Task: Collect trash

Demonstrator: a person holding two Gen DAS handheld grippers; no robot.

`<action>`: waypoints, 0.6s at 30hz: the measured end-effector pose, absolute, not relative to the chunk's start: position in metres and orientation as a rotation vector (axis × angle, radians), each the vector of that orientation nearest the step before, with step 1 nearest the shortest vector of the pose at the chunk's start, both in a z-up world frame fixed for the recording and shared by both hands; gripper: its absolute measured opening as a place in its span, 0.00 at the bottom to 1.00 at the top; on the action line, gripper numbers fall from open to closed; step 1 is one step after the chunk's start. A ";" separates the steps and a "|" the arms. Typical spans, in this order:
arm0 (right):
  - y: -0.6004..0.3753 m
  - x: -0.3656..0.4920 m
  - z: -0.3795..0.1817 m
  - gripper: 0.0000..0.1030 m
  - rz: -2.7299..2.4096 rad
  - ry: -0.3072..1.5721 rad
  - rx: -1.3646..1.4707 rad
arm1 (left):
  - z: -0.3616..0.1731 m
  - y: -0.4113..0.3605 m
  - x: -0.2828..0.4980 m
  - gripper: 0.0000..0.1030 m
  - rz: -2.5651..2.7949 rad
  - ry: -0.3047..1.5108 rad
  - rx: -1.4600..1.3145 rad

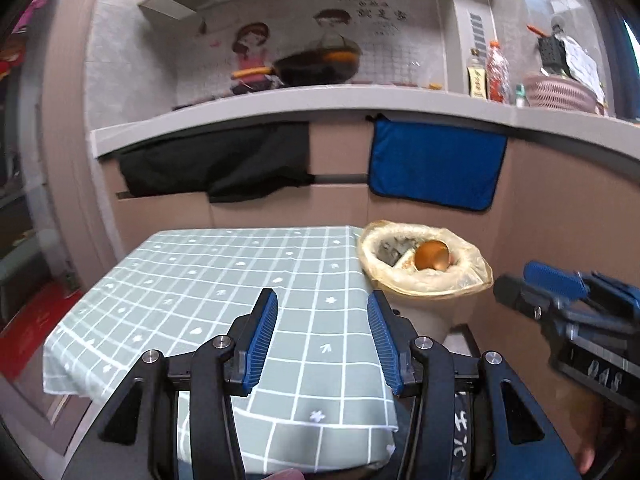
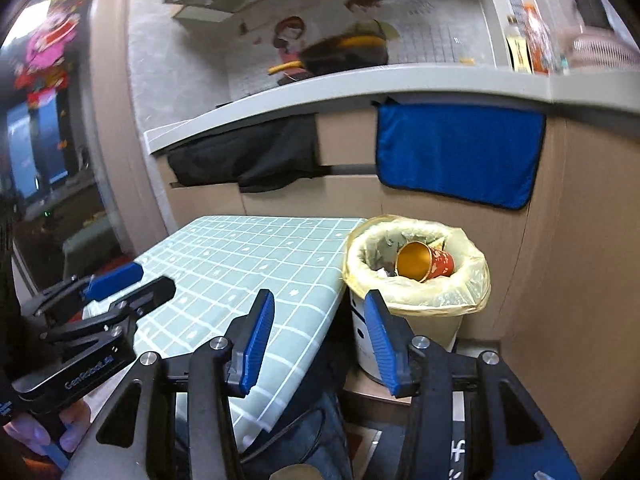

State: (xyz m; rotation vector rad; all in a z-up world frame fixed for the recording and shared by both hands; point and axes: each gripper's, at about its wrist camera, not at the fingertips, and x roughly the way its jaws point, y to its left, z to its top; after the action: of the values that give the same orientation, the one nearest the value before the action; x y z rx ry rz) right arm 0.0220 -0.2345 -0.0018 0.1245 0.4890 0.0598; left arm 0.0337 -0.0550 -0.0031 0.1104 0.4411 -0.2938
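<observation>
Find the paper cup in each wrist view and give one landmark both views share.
Left wrist view: the paper cup lies inside the lined trash bin, right of centre, past the table's far right corner.
Right wrist view: the cup lies on its side in the bin, right of centre.
Shared landmark: the blue cloth hanging above the bin.

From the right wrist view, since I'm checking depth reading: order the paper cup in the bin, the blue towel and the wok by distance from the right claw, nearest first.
1. Paper cup, lying on its side in the lined bin, just ahead and right of the right claw.
2. Blue towel, hanging below the counter edge behind the bin.
3. Wok, up on the counter, farthest back.
</observation>
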 end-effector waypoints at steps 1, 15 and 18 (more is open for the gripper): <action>-0.228 0.016 -0.002 0.43 0.060 0.482 0.120 | -0.001 -0.051 0.028 0.47 -0.279 0.430 0.105; -0.199 -0.018 -0.003 0.45 0.079 0.503 0.135 | 0.008 -0.014 -0.008 0.47 -0.152 0.406 0.073; -0.192 -0.019 -0.002 0.45 0.096 0.499 0.119 | 0.009 -0.011 -0.013 0.47 -0.152 0.393 0.087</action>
State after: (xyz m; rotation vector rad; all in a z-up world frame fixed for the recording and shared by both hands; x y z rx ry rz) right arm -0.0194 -0.1919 -0.0020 0.1189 0.4993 0.0959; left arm -0.0126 -0.0108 0.0091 0.0870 0.3933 -0.1524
